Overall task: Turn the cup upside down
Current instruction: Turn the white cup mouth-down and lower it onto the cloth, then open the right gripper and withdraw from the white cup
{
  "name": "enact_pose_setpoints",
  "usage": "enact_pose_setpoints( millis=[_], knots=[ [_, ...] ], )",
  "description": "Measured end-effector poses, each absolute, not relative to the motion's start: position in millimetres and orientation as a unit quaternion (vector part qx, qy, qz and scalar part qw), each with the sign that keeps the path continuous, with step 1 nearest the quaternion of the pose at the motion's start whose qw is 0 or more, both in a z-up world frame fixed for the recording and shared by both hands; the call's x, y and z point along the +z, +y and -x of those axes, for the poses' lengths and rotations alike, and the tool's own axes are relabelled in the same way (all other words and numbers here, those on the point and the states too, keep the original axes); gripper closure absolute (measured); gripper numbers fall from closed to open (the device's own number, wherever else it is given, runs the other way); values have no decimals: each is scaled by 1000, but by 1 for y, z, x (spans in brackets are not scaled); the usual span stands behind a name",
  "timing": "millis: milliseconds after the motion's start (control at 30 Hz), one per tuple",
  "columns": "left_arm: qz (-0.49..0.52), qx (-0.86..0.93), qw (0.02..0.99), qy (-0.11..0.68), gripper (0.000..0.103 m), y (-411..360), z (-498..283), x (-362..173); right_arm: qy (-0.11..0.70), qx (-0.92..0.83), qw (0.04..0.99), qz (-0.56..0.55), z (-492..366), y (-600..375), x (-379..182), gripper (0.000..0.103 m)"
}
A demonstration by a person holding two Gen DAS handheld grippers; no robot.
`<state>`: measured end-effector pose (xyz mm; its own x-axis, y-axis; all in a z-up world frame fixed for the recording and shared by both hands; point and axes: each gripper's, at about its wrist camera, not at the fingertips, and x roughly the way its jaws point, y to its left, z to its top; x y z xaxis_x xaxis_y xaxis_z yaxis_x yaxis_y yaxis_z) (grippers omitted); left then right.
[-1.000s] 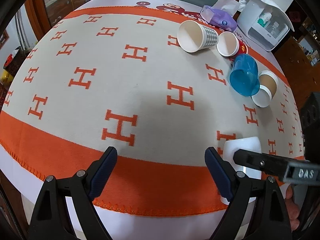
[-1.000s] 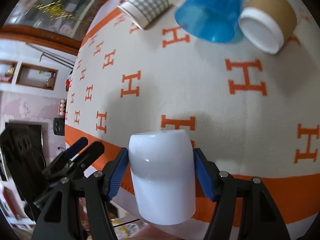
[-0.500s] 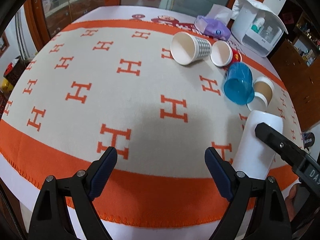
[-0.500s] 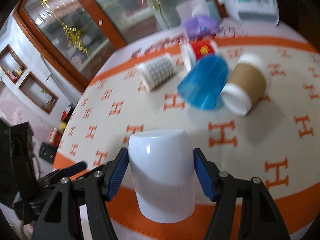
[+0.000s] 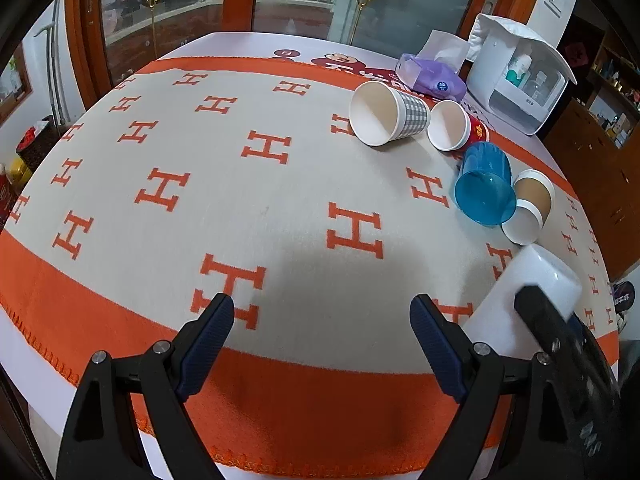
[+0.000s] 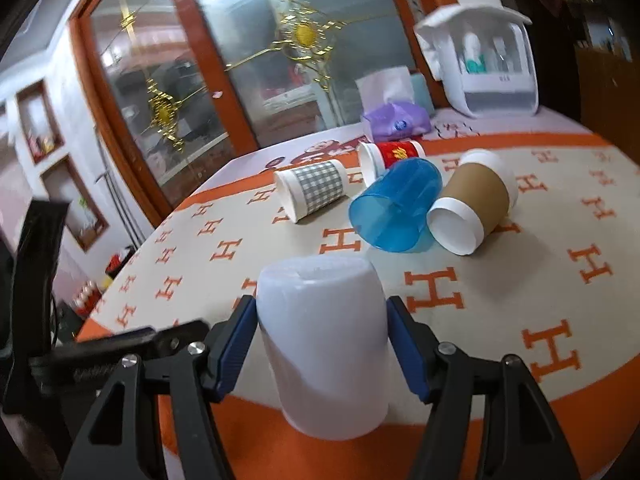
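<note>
Right tool (image 6: pixel 322 344) pinches white cup (image 6: pixel 324 344) mid-body, closed base up, above orange border of surface (image 5: pixel 280 392). Left tool (image 5: pixel 320 344) spread, empty. Cup looks rigid, smooth, likely slippery and breakable; mid-wall grip seems right, avoid squeezing harder.

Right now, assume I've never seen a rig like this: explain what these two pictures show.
No robot here: a person carries two hand-held clamps, each with a camera looking along its two fingers. The left gripper is open and empty above the orange-and-cream cloth. The right gripper is shut on a white cup, closed end up. Lying on their sides farther off: a checked paper cup, a red cup, a blue plastic cup and a brown paper cup. Behind them sit a purple tissue pack and a white box.
</note>
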<state>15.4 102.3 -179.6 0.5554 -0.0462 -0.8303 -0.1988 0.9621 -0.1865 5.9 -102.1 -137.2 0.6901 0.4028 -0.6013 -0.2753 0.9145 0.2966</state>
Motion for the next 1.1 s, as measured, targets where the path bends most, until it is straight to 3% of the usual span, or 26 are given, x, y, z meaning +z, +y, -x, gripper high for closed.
enact_pose_setpoints(
  millis=[533,1100],
  knots=[
    [109,54,878,464,7,97,-9,-185,314,192,929,-42,27,-95,-141,37],
    [91,53,876,470,1,91,0,-190,312,176,932,-49,39,-101,-137,29]
  ],
)
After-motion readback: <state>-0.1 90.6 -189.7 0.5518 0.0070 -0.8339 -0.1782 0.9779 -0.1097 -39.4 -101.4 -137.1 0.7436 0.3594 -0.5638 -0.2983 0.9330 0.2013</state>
